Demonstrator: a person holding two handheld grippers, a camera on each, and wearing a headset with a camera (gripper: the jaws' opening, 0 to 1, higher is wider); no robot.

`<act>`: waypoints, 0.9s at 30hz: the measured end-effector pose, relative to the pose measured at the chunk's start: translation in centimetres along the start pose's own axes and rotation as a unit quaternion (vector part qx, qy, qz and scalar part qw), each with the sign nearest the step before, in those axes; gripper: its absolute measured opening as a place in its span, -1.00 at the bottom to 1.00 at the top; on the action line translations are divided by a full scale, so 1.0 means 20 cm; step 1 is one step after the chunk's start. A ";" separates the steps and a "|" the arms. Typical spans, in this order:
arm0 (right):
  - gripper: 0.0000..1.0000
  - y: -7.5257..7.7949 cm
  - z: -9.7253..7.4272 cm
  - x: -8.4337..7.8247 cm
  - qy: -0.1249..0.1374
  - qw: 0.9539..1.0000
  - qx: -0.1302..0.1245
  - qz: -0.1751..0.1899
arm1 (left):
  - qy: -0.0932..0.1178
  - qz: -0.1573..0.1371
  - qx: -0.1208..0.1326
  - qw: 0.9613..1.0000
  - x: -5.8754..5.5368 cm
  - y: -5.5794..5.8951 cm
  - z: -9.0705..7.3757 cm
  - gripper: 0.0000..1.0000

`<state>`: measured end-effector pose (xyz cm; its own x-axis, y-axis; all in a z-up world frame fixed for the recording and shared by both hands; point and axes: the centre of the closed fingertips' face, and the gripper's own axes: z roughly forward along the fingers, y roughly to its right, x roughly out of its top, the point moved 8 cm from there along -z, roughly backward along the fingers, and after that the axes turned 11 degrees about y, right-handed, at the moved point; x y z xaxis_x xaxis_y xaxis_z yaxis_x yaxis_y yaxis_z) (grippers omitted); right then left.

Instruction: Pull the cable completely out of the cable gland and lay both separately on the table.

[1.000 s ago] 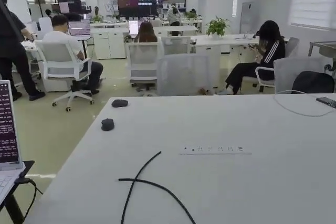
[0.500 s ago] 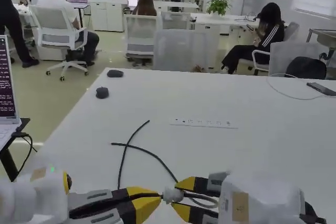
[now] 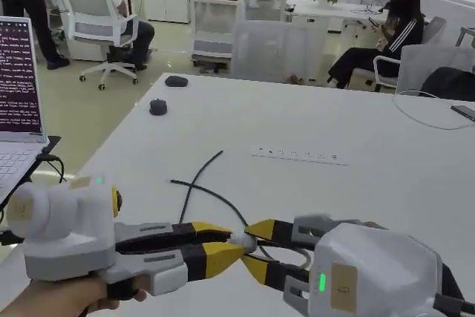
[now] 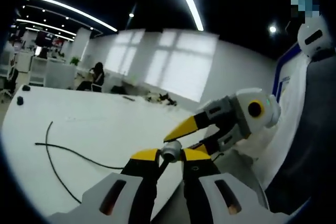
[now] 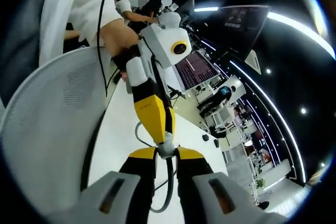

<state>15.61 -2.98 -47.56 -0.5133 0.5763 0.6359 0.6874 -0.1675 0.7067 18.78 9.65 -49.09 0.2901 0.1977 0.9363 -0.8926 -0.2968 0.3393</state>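
- Our left gripper (image 4: pixel 170 157) is nipped tight, and its two yellow tips meet on the cable gland (image 4: pixel 171 150), a small pale grey piece caught between them
- Our right gripper (image 5: pixel 166 156) faces it nose to nose, jaws a narrow gap apart; the cable (image 5: pixel 169 184) runs down that gap from the gland, and we cannot tell whether the pads press on it
- In the head view the two grippers meet at 6 o'clock: the left comes in from 8 o'clock, held by a hand (image 3: pixel 52 298), and the right from 4 o'clock
- The cable is thin and black and joined to the gland; from there it runs toward 11 o'clock over the white table (image 3: pixel 386 183), where two stretches of it cross, and a short loop curls back beside the right jaws
- Farther out toward 11 o'clock we see a dark puck (image 3: pixel 158 107) and a second dark puck (image 3: pixel 176 81); a flush socket strip (image 3: pixel 299 156) sits at 12 o'clock and an open laptop (image 3: pixel 18 87) at 9 o'clock, off the table
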 end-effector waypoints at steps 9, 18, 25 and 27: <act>-0.75 0.01 -0.06 0.02 0.021 1.000 -0.002 -0.004 | -0.023 -0.020 -0.043 0.999 0.03 0.03 0.03 -0.67; -0.56 0.09 -0.13 -0.02 0.149 0.967 0.053 0.201 | 0.004 0.014 -0.071 0.997 0.07 0.04 0.00 -0.70; -0.48 0.16 -0.16 -0.09 0.254 0.809 0.109 0.519 | 0.026 0.089 -0.122 0.988 0.13 0.07 0.01 -0.69; -0.51 0.15 -0.14 -0.10 0.263 0.780 0.129 0.553 | 0.021 0.123 -0.131 0.983 0.13 0.08 0.03 -0.70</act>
<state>17.32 -6.88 -45.86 0.3743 -0.2257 0.8994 0.9046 -0.1245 -0.4077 18.35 9.19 -46.08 0.0447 0.1894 0.9809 -0.9939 -0.0902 0.0627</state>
